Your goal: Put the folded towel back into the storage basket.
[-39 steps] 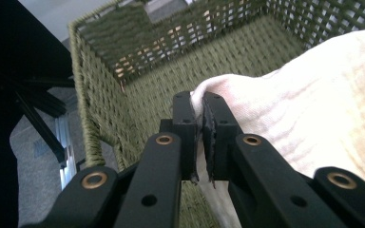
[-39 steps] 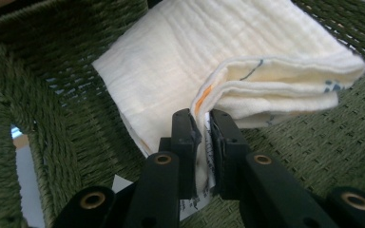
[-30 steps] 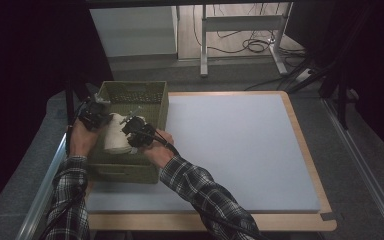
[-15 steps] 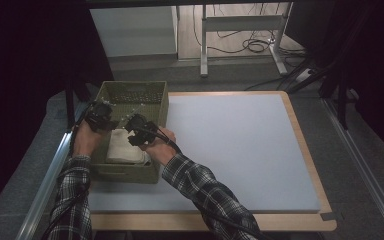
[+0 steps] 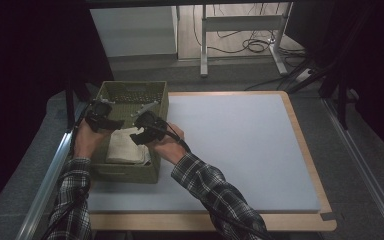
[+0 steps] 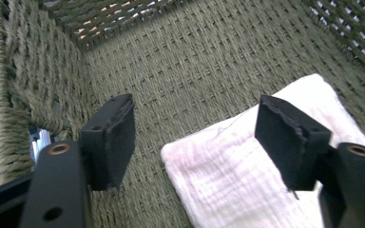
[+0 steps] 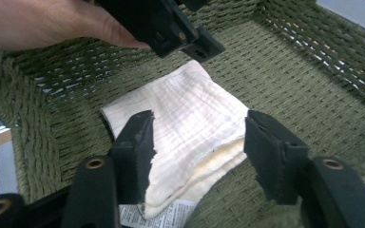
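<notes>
While both plaid-sleeved forearms reach in from the near table edge, the folded cream-white muslin cloth (image 5: 126,146) lies flat on the floor of the olive-green woven rectangular basket (image 5: 156,98), toward its near end. Left gripper (image 5: 114,121) hovers over the basket's left side, jaws apart and just opened further; in the left gripper view its pads stand clear above the cloth (image 6: 247,166), nothing pinched. Right gripper (image 5: 136,137) hangs above the cloth's right edge, jaws likewise just opened, cloth (image 7: 185,137) below the gap, untouched. Beyond lies the pale blue-grey foam mat (image 5: 240,145) on the wooden-edged table (image 5: 300,125).
</notes>
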